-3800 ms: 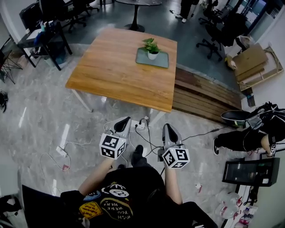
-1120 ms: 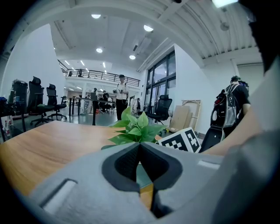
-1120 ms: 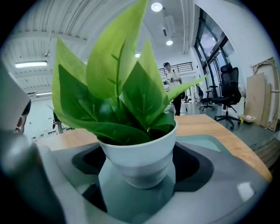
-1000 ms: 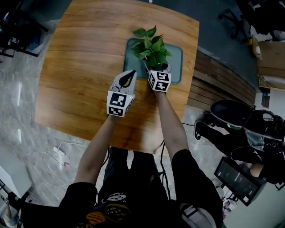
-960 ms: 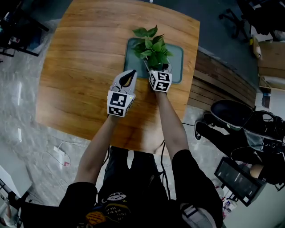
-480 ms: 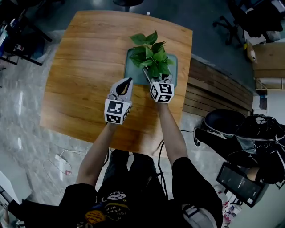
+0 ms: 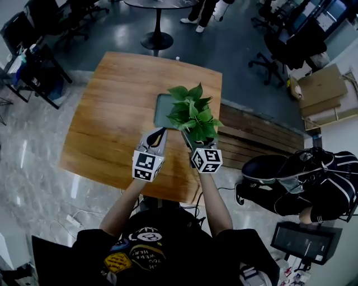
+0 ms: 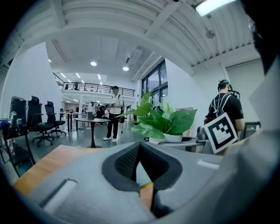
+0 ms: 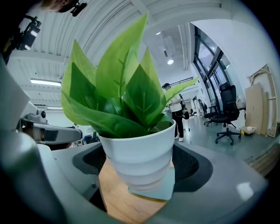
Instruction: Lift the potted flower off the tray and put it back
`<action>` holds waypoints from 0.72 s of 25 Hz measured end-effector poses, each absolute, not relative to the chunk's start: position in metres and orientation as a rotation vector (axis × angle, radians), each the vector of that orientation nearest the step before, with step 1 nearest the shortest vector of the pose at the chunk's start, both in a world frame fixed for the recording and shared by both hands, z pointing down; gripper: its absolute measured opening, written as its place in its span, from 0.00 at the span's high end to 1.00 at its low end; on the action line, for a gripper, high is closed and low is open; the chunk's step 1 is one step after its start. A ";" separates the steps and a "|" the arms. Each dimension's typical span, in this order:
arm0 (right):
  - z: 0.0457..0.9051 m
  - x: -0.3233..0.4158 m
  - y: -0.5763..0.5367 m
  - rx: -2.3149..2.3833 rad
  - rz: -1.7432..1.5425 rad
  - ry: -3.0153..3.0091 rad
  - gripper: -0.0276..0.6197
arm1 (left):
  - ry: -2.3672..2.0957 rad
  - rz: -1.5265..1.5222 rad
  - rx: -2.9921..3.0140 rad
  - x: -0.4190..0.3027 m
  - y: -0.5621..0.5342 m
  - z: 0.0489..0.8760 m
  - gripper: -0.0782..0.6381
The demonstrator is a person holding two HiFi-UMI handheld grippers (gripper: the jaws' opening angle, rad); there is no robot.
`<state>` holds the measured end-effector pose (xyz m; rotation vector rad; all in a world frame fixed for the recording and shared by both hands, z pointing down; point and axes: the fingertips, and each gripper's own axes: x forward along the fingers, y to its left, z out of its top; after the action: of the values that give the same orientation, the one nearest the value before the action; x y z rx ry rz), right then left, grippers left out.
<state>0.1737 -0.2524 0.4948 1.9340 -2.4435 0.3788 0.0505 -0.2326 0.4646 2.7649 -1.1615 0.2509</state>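
Note:
A green leafy plant (image 7: pixel 193 114) in a ribbed white pot (image 9: pixel 138 159) hangs above the wooden table (image 7: pixel 112 123). My right gripper (image 7: pixel 193 141) is shut on the pot, its fingertips hidden under the leaves in the head view. The teal tray (image 7: pixel 161 106) lies on the table beyond, partly covered by the foliage; in the right gripper view the tray (image 9: pixel 153 187) shows below the pot's base. My left gripper (image 7: pixel 159 132) hovers beside the right one, shut and holding nothing. From the left gripper view the plant (image 8: pixel 162 124) appears to the right, ahead of the left gripper (image 8: pixel 139 151).
Wooden planks (image 7: pixel 254 139) lie on the floor right of the table. A round pedestal table (image 7: pixel 156 8) and office chairs (image 7: pixel 279 44) stand beyond. Cardboard boxes (image 7: pixel 319 89) sit at the far right. A person in black (image 7: pixel 302 179) sits at my right.
The right gripper has risen and drawn back toward me with the potted plant, lifting it clear of the tray. The left gripper has stayed beside it, shut.

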 end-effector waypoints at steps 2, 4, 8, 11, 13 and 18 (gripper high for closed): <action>0.487 0.168 -0.234 1.918 0.408 -2.428 0.22 | -1.149 0.219 2.753 0.052 -0.222 0.453 0.89; 0.484 0.165 -0.219 1.927 0.448 -2.406 0.22 | -1.135 0.195 2.738 0.054 -0.215 0.446 0.89; 0.473 0.162 -0.198 1.948 0.454 -2.406 0.22 | -1.140 0.237 2.737 0.057 -0.201 0.437 0.88; 0.459 0.160 -0.195 1.951 0.409 -2.423 0.22 | -1.173 0.272 2.740 0.056 -0.202 0.429 0.88; 0.454 0.159 -0.194 1.944 0.378 -2.427 0.22 | -1.182 0.226 2.747 0.056 -0.202 0.421 0.88; 0.450 0.160 -0.189 1.938 0.362 -2.434 0.22 | -1.195 0.186 2.765 0.056 -0.195 0.417 0.89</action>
<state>0.1603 -0.1890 0.4502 1.9376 -2.4339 0.3620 0.0561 -0.1949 0.4167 2.7647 -1.1950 0.1856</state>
